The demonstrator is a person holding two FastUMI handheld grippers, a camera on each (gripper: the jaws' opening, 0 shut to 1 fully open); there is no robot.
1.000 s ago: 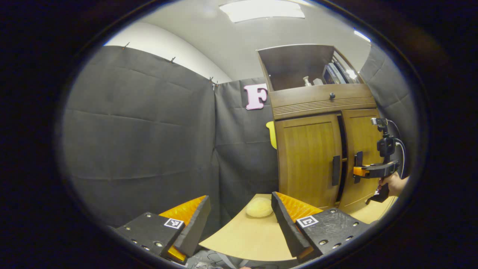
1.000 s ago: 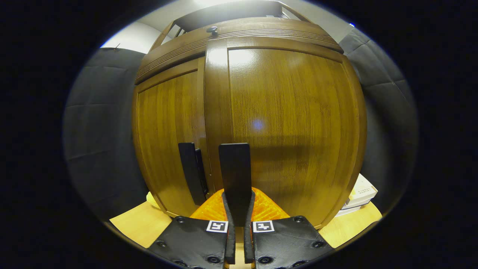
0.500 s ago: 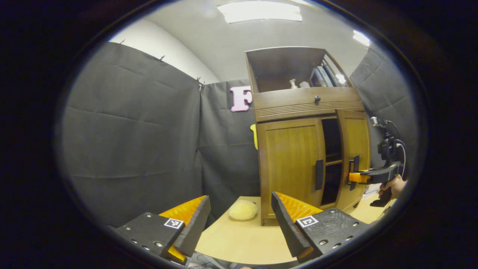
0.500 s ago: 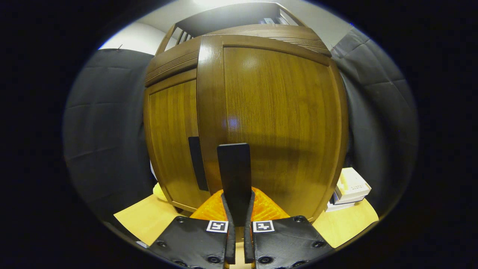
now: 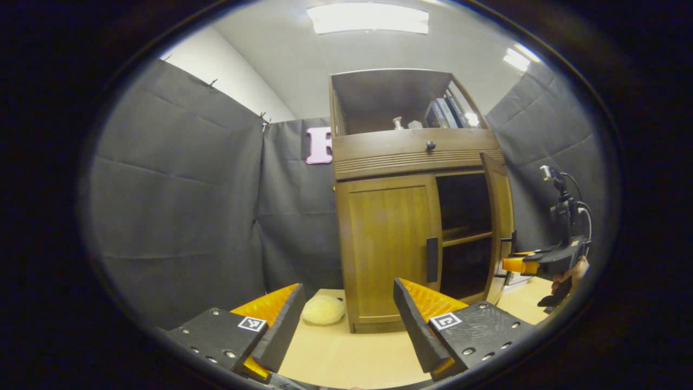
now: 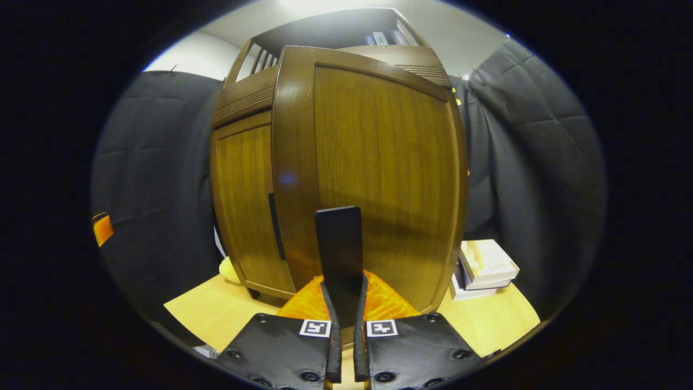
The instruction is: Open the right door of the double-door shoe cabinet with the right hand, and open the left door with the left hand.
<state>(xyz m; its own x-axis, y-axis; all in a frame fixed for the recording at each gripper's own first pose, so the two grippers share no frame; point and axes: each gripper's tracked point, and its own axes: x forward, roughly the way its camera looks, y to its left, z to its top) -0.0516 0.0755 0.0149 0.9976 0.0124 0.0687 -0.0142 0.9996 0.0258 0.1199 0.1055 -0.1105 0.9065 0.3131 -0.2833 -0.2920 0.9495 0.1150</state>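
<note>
Swung further out since 0.5 s ago: R door, now edge-on, handle upright. L gripper wide open, short of shut L door. R gripper clamped on handle.

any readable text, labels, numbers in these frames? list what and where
None can be read.
Book spines on the cabinet's top shelf: too small to read.
Stacked boxes beside the cabinet: print too blurred to read.
Square markers: black-and-white patterns, no words or numbers.
</note>
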